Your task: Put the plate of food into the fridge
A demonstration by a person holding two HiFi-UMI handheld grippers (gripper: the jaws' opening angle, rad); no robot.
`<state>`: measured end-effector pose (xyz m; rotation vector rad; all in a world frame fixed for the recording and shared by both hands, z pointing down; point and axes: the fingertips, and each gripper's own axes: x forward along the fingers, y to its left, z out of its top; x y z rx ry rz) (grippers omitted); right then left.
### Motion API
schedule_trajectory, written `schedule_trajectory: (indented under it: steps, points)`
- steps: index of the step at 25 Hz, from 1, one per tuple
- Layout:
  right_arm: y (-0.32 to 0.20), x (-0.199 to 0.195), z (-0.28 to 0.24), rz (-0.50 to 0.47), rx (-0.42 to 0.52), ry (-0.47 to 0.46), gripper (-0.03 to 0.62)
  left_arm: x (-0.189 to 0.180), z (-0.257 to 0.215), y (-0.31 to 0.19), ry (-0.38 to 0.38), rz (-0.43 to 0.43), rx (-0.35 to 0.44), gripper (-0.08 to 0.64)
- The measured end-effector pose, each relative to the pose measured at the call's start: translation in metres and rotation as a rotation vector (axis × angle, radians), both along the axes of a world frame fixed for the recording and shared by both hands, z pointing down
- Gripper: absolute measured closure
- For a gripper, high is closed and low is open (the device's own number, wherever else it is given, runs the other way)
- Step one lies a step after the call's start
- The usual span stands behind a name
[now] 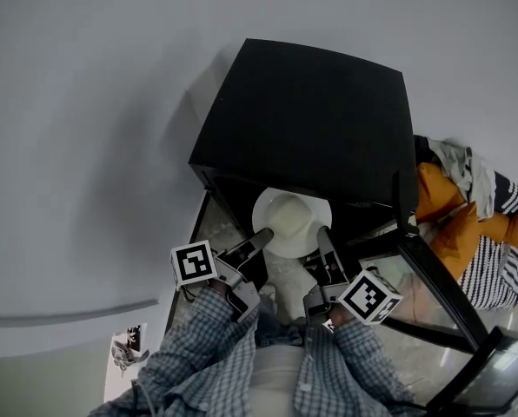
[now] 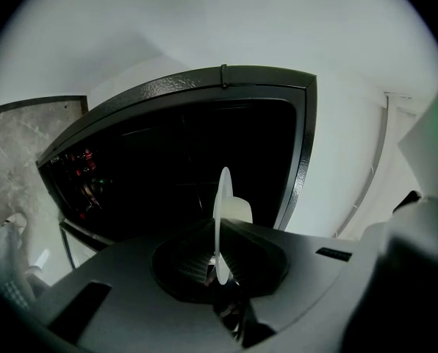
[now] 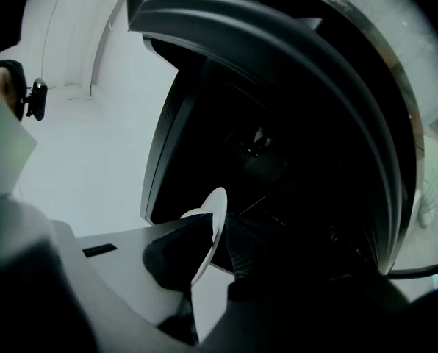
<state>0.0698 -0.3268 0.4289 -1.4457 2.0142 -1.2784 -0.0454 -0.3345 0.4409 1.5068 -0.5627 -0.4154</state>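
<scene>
Pale wall [image 2: 204, 28] backs open fridge [image 1: 311, 120], door [image 1: 434, 287] swung right; left gripper [image 1: 263, 238] and right gripper [image 1: 322, 234] clamp plate [image 1: 290, 219].

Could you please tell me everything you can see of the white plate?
The plate is round, white and smooth, perhaps ceramic or plastic, with a pale mound of food in its middle. It is held about level at the dark opening of the open black fridge. The left gripper clamps its left rim and the right gripper its right rim; nothing else visibly touches it.
</scene>
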Motion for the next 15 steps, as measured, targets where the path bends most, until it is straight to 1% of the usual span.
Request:
schedule_trajectory:
  steps: [7,11,15]
  points:
    - [-0.018,0.001,0.005,0.015,-0.010,0.045,0.533,0.000,0.007,-0.018,-0.005,0.005,-0.013,0.541]
    - [-0.029,0.000,0.011,0.004,-0.041,0.078,0.532,-0.004,0.018,-0.027,-0.056,0.013,-0.025,0.541]
    - [-0.037,0.004,0.013,0.015,-0.053,0.089,0.532,0.001,0.015,-0.035,-0.025,0.000,-0.036,0.542]
